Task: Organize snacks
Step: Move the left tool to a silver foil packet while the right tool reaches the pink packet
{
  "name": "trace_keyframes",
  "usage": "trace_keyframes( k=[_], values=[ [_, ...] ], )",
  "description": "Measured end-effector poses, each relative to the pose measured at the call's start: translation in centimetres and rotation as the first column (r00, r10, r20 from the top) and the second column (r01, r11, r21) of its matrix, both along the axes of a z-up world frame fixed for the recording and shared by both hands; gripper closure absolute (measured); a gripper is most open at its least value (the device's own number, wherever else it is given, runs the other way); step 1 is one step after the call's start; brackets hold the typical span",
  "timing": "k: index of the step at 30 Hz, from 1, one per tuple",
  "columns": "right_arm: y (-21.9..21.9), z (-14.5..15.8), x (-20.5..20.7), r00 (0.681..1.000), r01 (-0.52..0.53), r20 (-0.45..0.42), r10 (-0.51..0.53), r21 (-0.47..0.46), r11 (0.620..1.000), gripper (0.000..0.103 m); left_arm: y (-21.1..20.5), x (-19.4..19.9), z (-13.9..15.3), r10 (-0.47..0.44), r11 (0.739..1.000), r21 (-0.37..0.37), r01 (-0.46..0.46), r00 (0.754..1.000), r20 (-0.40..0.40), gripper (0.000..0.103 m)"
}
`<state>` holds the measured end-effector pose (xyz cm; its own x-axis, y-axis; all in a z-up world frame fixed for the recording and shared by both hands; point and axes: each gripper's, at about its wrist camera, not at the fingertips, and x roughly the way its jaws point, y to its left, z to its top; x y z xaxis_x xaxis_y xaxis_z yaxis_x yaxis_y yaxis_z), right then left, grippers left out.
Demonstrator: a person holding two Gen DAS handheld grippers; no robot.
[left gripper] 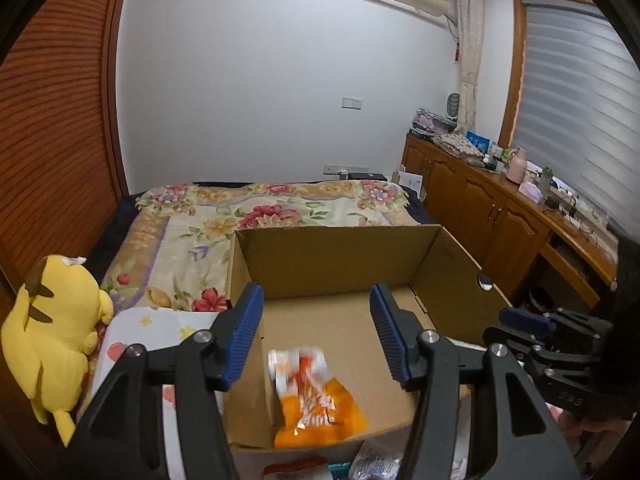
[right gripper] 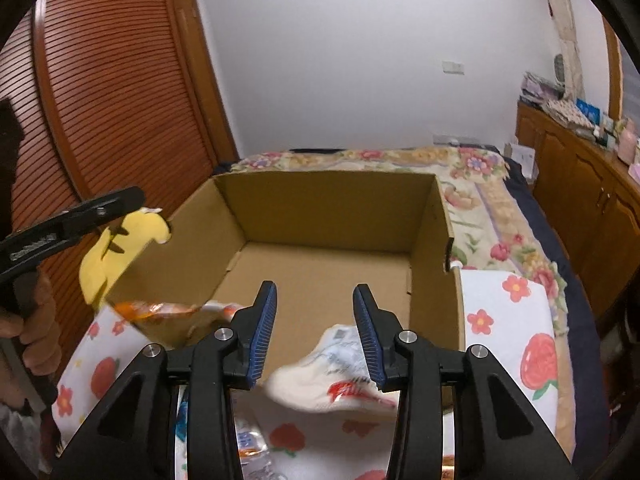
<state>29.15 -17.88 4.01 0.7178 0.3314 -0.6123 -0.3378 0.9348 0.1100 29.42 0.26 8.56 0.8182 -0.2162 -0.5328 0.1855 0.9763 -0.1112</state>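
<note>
Orange snack bag inside cardboard box, long axis running front to back. White snack bag blurred at near rim. Left gripper fingers wide, right gripper fingers narrower, both holding nothing.

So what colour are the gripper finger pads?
Blue, ribbed pads; clearest in the left wrist view.

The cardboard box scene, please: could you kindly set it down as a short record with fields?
box: open cardboard box on a flowered bedspread
orange packet: blurred, inside the box, below the open left tool
white packet: blurred, at the box's near edge, below the open right tool
plush toy: yellow, left of the box
more packets: near the camera, outside the box
</note>
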Motion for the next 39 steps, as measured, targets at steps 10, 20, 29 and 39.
trace_keyframes(
  k=[10, 20, 29, 39],
  values=[
    [-0.2, -0.9, -6.0, 0.997, -0.071, 0.027, 0.070, 0.033, 0.997, 0.060, 0.2, -5.3, -1.6, -0.053, 0.998, 0.045, 0.051, 0.997, 0.055, 0.019],
    [0.3, -4.7, -10.8, 0.996, -0.092, -0.017, 0.092, 0.006, 0.996, 0.054, 0.2, -10.3, -5.4, -0.082, 0.996, 0.021, 0.081, 0.996, 0.036, 0.019],
    [1.3, -8.6, -14.6, 0.988, -0.118, -0.094, 0.120, 0.020, 0.993, 0.049, 0.6, -12.8, -9.6, -0.050, 0.998, 0.037, 0.051, 0.999, -0.014, 0.019],
    [3.5, -10.3, -15.4, 0.984, -0.138, -0.112, 0.137, -0.003, 0.990, 0.048, 1.8, -13.4, -12.5, -0.007, 0.998, 0.057, 0.013, 0.996, -0.092, 0.019]
  ],
)
